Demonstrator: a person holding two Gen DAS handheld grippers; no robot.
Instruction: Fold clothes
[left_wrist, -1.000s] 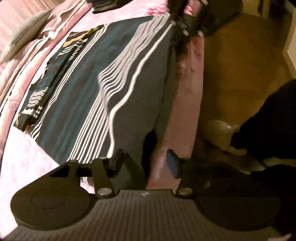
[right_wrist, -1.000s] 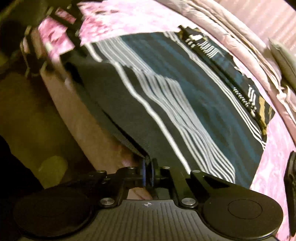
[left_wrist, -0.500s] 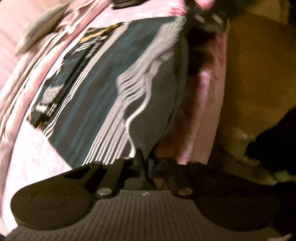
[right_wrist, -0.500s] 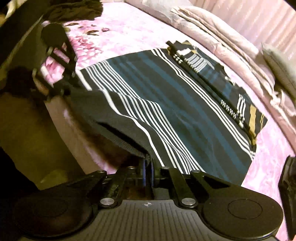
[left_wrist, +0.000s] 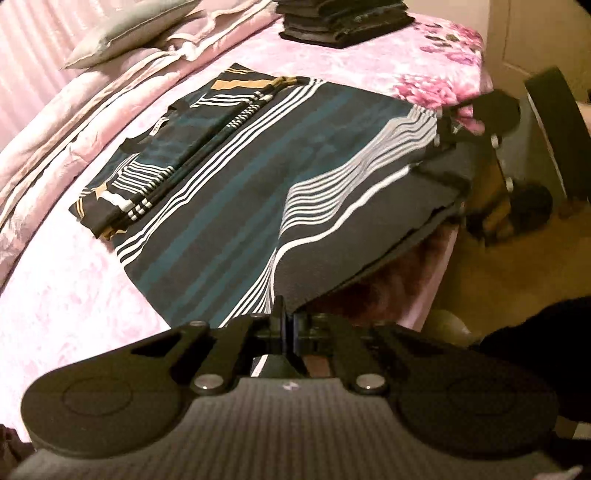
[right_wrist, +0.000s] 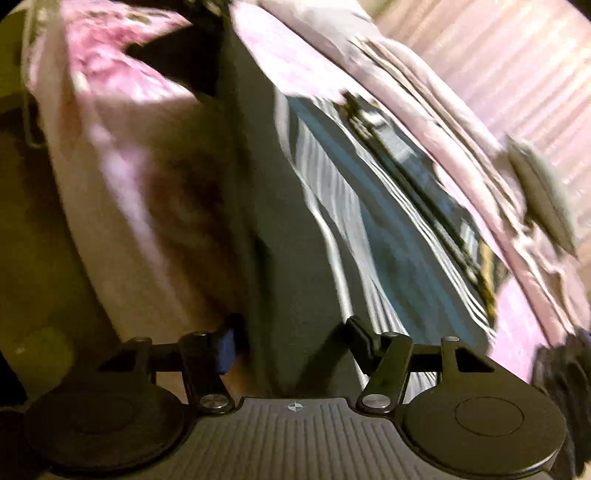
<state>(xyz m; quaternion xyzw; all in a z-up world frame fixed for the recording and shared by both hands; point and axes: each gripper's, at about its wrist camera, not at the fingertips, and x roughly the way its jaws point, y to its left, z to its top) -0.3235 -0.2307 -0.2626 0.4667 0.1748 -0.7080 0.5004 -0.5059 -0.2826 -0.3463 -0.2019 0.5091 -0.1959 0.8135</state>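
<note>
A dark striped garment (left_wrist: 236, 192) with teal and white bands lies spread on the pink bed, its sleeves folded in at the far side. My left gripper (left_wrist: 287, 325) is shut on the garment's near hem corner and holds it lifted off the bed edge. My right gripper (right_wrist: 291, 339) is open, its fingers on either side of the garment's hem (right_wrist: 295, 258) at the bed edge; this view is blurred. The right gripper also shows in the left wrist view (left_wrist: 472, 122) at the far hem corner.
The pink floral bedspread (left_wrist: 74, 288) covers the bed. A stack of folded dark clothes (left_wrist: 343, 22) sits at the far end. A grey pillow (left_wrist: 125, 29) and a pink quilt (left_wrist: 55, 110) lie along the left. The floor (left_wrist: 498, 266) drops off to the right.
My left gripper closed on the hem corner and lifted it. My right gripper, shut on the hem before, has opened, and its view has swung sharply.
</note>
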